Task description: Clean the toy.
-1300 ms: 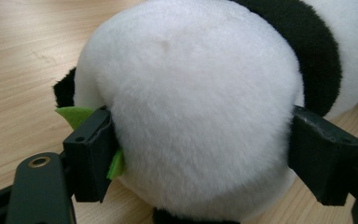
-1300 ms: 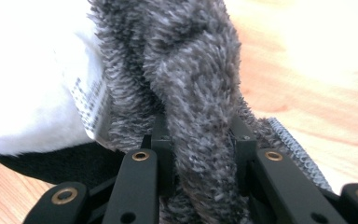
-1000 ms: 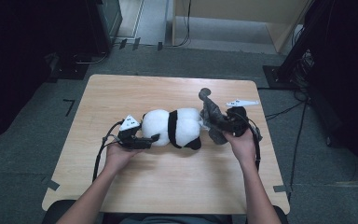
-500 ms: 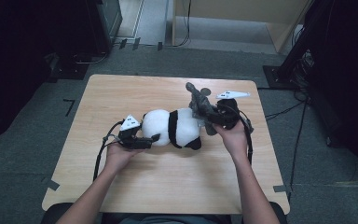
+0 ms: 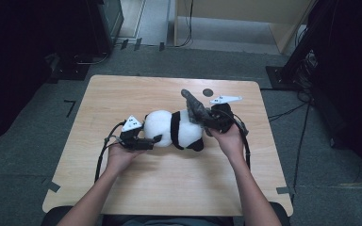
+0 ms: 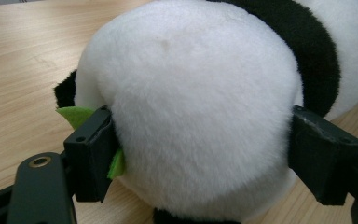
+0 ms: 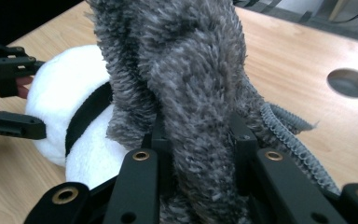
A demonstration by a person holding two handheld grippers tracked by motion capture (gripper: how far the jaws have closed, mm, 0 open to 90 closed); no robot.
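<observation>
From the high view, a plush panda [image 5: 174, 128] lies on its side near the middle of a light wooden table [image 5: 169, 188], its long axis running across the table from left to right. Its white rump points toward the left gripper [image 5: 139, 140] and its head end toward the right gripper [image 5: 213, 118]. The left gripper sits against the panda's rump, its jaws spread around the plush. The right gripper is at the panda's head end and holds a grey fuzzy sock [image 5: 197, 107], which slants up and away from the panda toward the far edge of the table. A small round hole [image 5: 208, 92] in the tabletop lies just beyond the sock. The table stands on grey carpet [image 5: 28, 155], with dark equipment to the left of it and cables on the floor to the right.

In the left gripper view, the panda's white rump [image 6: 200, 116] bulges between the two black jaws, which press into the fur on both sides; a black band crosses the body farther back. A green felt piece [image 6: 77, 115] sticks out beside the left jaw. Wood grain shows under and beside the panda.

In the right gripper view, the jaws pinch the grey sock [image 7: 196, 93], which rises straight up between them. The panda [image 7: 70, 107] lies behind and left of the sock, with the left gripper [image 7: 11, 98] at its far end. The round hole [image 7: 350, 83] is to the right of the sock.
</observation>
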